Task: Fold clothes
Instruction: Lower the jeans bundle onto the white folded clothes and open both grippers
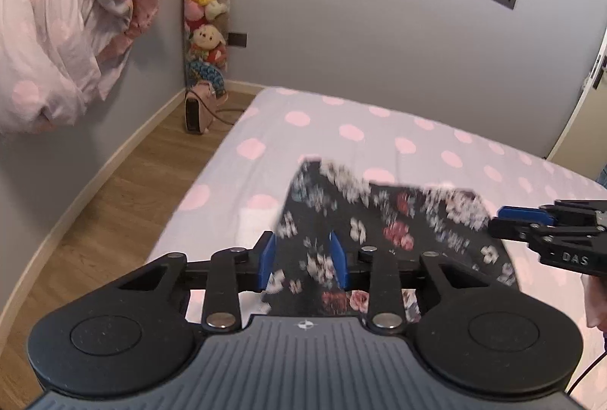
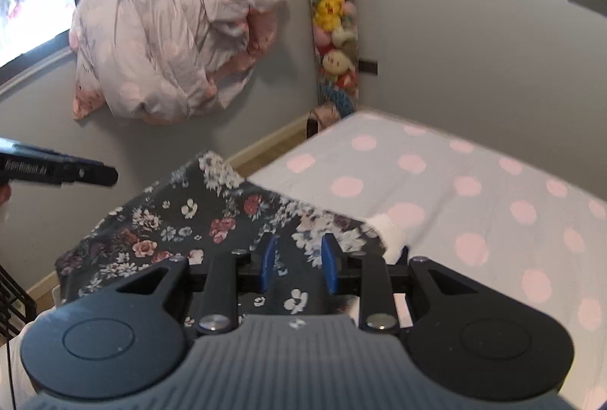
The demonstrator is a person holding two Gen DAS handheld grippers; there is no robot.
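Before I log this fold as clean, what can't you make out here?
- Floral garment: print smeared by motion blur in the left wrist view.
- Its near edge: hidden under the left claw and, in the right wrist view, the right claw.
- Whether the pads pinch cloth: unclear in both views.

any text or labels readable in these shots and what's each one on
"DAS": on the side of the right gripper, seen from the left wrist camera.
White lettering on the side of the left gripper, seen from the right wrist camera: too blurred to read.
Nothing else carries readable text.
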